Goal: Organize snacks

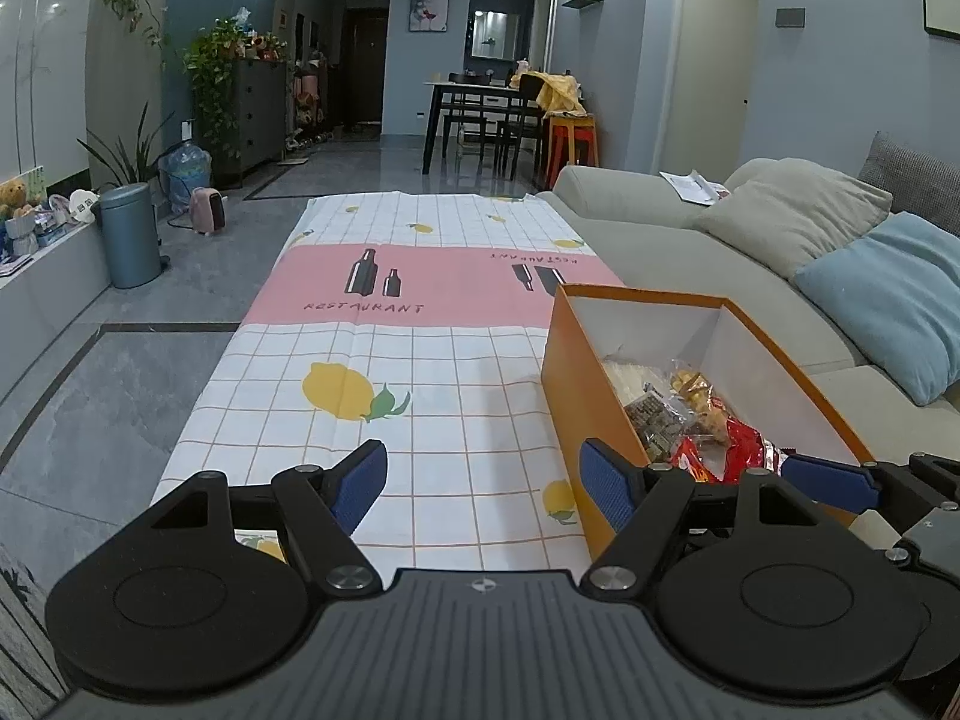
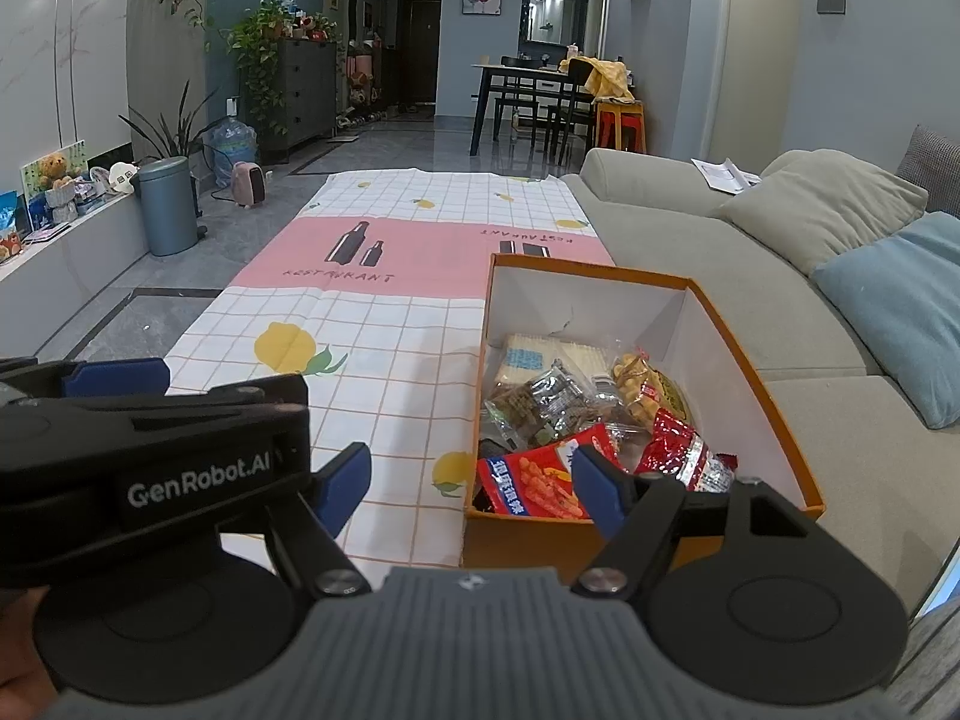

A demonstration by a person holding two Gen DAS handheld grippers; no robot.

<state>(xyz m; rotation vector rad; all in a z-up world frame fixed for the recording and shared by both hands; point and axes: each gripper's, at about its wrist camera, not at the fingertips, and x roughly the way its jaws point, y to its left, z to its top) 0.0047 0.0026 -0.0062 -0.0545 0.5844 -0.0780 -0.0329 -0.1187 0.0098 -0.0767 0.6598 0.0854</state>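
The left gripper [image 1: 483, 483] hovers wide and empty over the tablecloth [image 1: 420, 360]. To its right, the right gripper [image 2: 471, 489] gapes empty at the near end of the orange box [image 2: 756, 360] holding snack packets [image 2: 576, 408].

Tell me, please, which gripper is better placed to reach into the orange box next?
Probably the right gripper: its open fingers hover at the orange box rim, beside the red snack packet. The left gripper, also open, sits mostly over the tablecloth.
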